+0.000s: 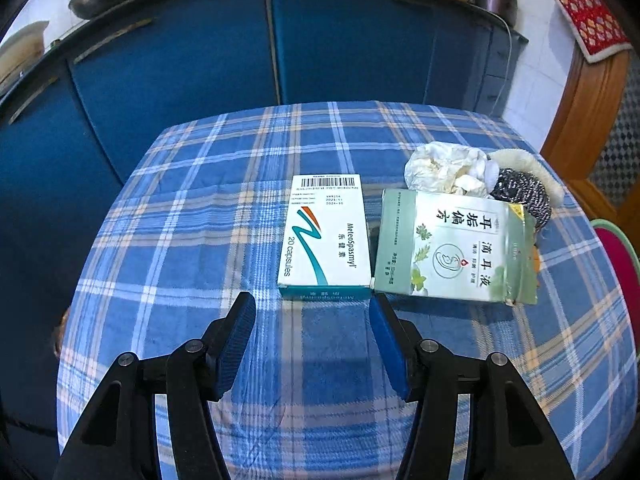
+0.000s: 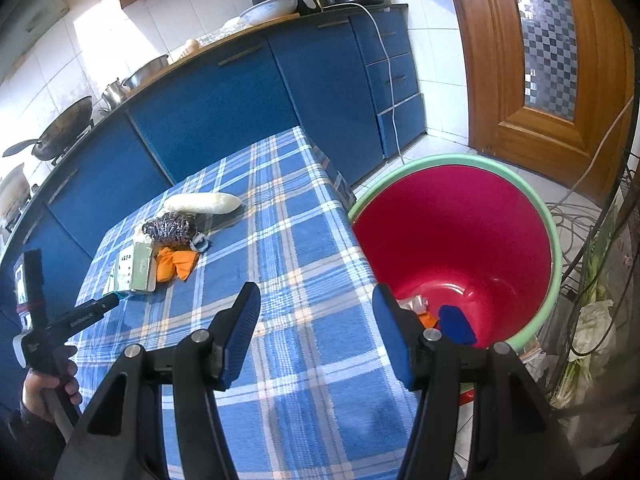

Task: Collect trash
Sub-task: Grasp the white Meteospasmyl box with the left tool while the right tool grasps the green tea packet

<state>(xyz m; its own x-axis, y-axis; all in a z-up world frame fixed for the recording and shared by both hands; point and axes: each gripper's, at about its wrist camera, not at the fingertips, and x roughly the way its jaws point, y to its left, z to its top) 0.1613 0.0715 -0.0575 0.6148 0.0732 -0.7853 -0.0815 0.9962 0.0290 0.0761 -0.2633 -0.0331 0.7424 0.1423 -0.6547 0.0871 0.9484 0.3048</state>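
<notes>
Left gripper (image 1: 312, 304): jaws wide apart, holding nothing, low over the checked tablecloth (image 1: 200, 220), just short of the white capsule box.
White capsule box (image 1: 325, 236): flat on the cloth straight ahead of the left gripper, barcode end away from it.
Green carton (image 1: 452, 248): flat just right of the white box, its right edge torn.
Crumpled paper (image 1: 444, 168): behind the green carton, touching a dark speckled scrubber (image 1: 520, 192).
Right gripper (image 2: 316, 300): jaws wide apart, empty, above the cloth's edge next to the bin.
Red bin (image 2: 460, 220): on the floor against the table's side, green rim, a few scraps at its bottom.
Orange wrapper (image 2: 176, 266): on the cloth beside the green carton.
</notes>
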